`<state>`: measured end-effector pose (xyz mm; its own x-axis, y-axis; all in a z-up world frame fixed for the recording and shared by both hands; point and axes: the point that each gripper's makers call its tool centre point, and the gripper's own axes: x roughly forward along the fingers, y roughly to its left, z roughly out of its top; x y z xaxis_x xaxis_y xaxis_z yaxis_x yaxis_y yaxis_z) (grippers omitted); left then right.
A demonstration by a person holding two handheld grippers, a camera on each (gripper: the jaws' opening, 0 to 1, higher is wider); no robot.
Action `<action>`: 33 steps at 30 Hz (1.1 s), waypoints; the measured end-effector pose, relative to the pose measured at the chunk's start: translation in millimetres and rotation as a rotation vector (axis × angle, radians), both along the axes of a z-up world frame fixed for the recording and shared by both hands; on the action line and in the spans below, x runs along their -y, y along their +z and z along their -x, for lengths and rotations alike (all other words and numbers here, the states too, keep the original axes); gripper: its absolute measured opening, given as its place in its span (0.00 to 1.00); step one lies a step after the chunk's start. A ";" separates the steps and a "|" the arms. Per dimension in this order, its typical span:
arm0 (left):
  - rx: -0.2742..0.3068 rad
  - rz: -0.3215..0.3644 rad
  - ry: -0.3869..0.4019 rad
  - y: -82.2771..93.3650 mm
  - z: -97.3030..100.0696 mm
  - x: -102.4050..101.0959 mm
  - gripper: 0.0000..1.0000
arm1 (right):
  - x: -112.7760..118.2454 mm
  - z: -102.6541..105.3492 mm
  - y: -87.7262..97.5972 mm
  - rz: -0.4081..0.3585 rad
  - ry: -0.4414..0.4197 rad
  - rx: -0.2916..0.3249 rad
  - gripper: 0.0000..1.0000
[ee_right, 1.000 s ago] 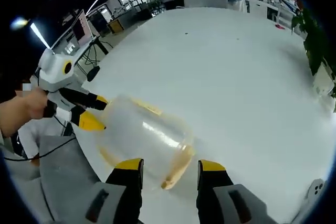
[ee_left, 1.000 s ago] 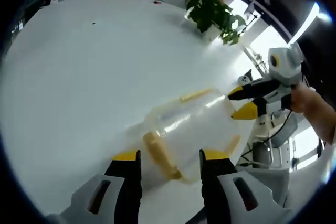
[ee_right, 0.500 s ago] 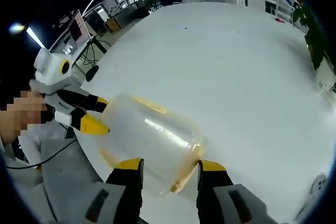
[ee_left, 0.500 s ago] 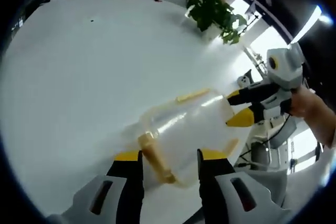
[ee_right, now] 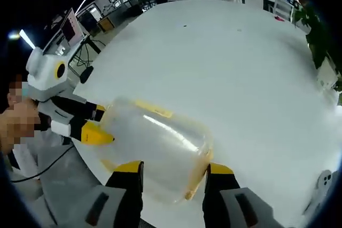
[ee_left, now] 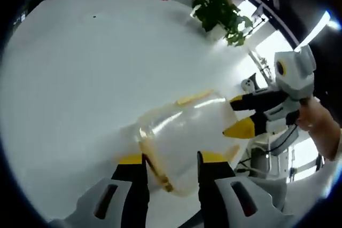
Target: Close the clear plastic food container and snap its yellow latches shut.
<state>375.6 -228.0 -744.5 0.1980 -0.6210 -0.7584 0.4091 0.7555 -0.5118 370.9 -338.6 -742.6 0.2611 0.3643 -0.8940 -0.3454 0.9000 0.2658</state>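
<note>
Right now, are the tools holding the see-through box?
Yes, it seems: each tool straddles one end of the clear container, over a yellow latch.

Clear plastic food container [ee_left: 184, 140] [ee_right: 155, 153] sits on the white table near its edge, rounded rectangular body, translucent, lid on top. Yellow latches on its sides: one long latch [ee_left: 155, 166] at the near end, another [ee_right: 154, 109] along the far side.
</note>
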 end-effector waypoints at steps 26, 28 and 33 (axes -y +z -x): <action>0.038 0.019 -0.023 0.7 -0.1 1.5 0.38 | -2.4 11.3 -1.1 -0.088 0.027 0.032 0.45; 0.042 0.018 -0.027 0.1 -0.4 1.5 0.38 | -2.8 11.8 -0.9 -0.089 0.027 0.035 0.46; 0.060 0.011 -0.052 0.6 3.6 3.6 0.41 | -5.9 16.0 -0.6 -0.077 0.078 0.058 0.49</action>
<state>372.0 -231.6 -744.0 0.2106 -0.6395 -0.7394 0.4777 0.7272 -0.4929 354.9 -332.7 -743.2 0.2795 0.4524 -0.8469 -0.4303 0.8475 0.3107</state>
